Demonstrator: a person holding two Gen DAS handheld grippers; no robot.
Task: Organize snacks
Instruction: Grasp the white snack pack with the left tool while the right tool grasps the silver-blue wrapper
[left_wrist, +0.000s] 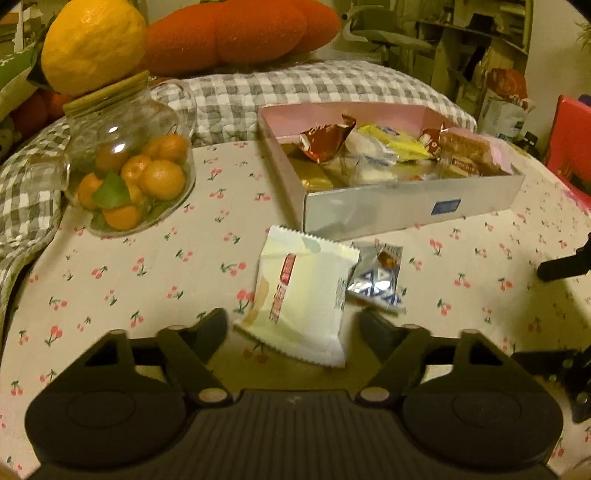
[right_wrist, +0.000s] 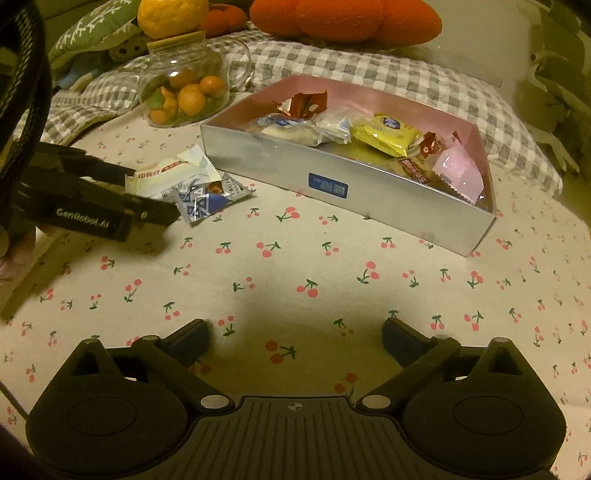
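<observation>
Left wrist view: my left gripper (left_wrist: 293, 325) at lower centre, jaws spread, straddling white snack packet (left_wrist: 303, 299) on cherry-print cloth (left_wrist: 147, 258); pads not pressing. Blue-silver packet (left_wrist: 376, 280) touching its right edge. Silver box (left_wrist: 406, 206) of snacks above.

Right wrist view: my right gripper (right_wrist: 295, 332) at bottom, jaws wide, nothing between. Box upper right.

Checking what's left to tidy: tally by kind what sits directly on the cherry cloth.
Loose snack packets: 2 (white packet, silver-blue packet)
Silver box: 1
Glass jar: 1
Total: 4
</observation>
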